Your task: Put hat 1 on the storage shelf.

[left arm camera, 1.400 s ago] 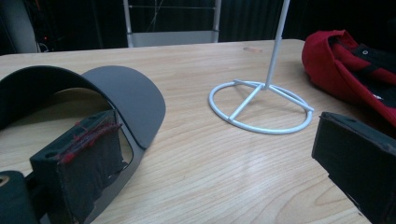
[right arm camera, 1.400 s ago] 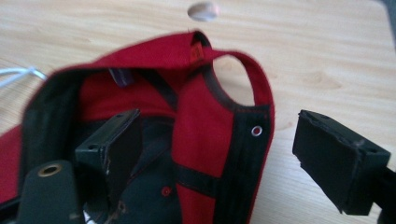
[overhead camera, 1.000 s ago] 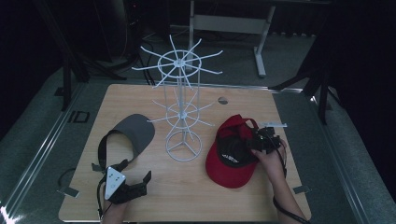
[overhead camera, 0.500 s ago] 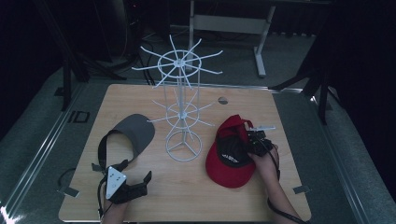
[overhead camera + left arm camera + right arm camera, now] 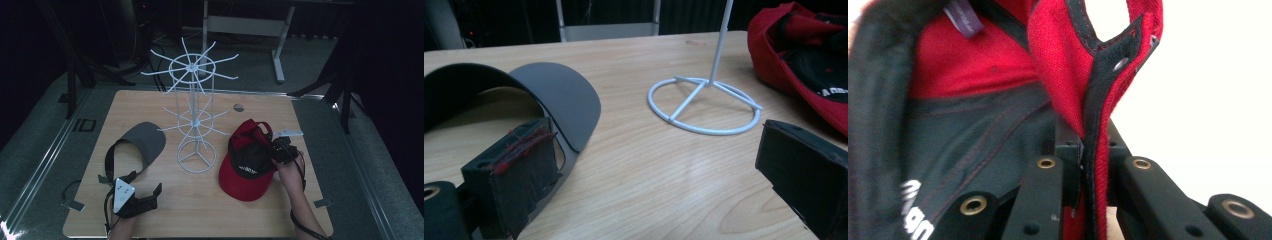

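Right gripper (image 5: 280, 150), jaws just closed, pinches the rear edge of the red cap (image 5: 247, 162), lying right of the wire rack (image 5: 196, 120); left gripper (image 5: 135, 200), spread, rests farther off.

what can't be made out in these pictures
- Red cap, white print inside: too small in the high view; cut off by the picture edge in the left gripper view; blurred and cut off in the right gripper view.
- Right hand-held gripper, jaw tips: buried in the cap's rim fabric in its own view.
- Grey visor, strap end: hidden behind the left hand-held gripper's finger in its own view.
- White wire stand, upper part: cut off by the top edge there.
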Demonstrator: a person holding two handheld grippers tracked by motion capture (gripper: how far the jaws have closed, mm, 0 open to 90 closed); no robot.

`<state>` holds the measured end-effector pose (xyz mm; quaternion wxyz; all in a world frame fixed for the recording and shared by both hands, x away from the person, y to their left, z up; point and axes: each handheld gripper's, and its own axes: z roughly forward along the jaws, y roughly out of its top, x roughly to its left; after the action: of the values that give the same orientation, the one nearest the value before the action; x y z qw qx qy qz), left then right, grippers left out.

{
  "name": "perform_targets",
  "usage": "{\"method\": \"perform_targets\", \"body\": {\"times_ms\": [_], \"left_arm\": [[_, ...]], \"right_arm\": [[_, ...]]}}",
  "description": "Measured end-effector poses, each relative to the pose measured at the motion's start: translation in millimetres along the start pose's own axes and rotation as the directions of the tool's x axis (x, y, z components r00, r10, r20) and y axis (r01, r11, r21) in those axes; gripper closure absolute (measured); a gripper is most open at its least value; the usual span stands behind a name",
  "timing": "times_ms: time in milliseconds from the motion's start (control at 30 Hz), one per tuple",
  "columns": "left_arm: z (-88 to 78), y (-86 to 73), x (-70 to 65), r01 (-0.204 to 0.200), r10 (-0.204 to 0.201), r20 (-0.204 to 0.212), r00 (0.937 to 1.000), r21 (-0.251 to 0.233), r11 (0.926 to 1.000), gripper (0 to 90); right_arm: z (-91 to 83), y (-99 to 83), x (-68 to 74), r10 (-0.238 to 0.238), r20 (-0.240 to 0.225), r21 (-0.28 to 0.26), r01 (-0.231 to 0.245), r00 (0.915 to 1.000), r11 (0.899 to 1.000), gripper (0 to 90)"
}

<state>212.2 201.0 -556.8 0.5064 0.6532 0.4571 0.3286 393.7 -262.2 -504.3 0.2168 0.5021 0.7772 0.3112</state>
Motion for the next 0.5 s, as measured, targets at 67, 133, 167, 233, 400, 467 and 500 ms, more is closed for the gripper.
{"method": "perform_targets", "body": {"times_ms": [67,133,167,233,400,467,500], "left_arm": [[0.0,0.0,0.0,0.001,-0.001,-0.001,1.0,0.001,1.0,3.4],[0.0,0.0,0.5,0.001,-0.001,0.004,1.0,0.002,1.0,3.4],[-0.2,0.1,0.7,0.006,-0.005,0.015,0.9999,-0.005,1.0,3.4],[-0.3,0.6,0.5,0.007,-0.007,0.026,0.9996,-0.014,0.9999,3.4],[1.5,0.2,1.3,0.026,-0.027,0.052,0.9983,0.008,0.9996,3.4],[2.5,-0.4,2.7,0.05,-0.052,0.062,0.9967,0.028,0.9983,3.3],[2.8,-0.4,3.3,0.056,-0.058,0.065,0.9962,0.032,0.9979,3.3]], "right_arm": [[-8.1,4.8,0.4,-0.019,0.017,-0.007,0.019,0.9997,1.0,84.2],[-14.3,8.2,0.5,-0.025,0.017,-0.009,0.025,0.9996,1.0,84.2],[-18.3,9.9,0.7,-0.026,0.017,-0.021,0.026,0.9995,0.999,84.2],[-27.1,14.3,1.3,-0.031,0.013,-0.036,0.031,0.9994,0.999,84.3],[-48.7,23.7,4.6,-0.044,-0.003,-0.085,0.043,0.999,0.995,84.3],[-58.2,27.1,6.3,-0.053,-0.015,-0.111,0.051,0.9985,0.993,84.2],[-63.7,28.8,7.3,-0.057,-0.02,-0.125,0.054,0.9982,0.991,84.2]]}}
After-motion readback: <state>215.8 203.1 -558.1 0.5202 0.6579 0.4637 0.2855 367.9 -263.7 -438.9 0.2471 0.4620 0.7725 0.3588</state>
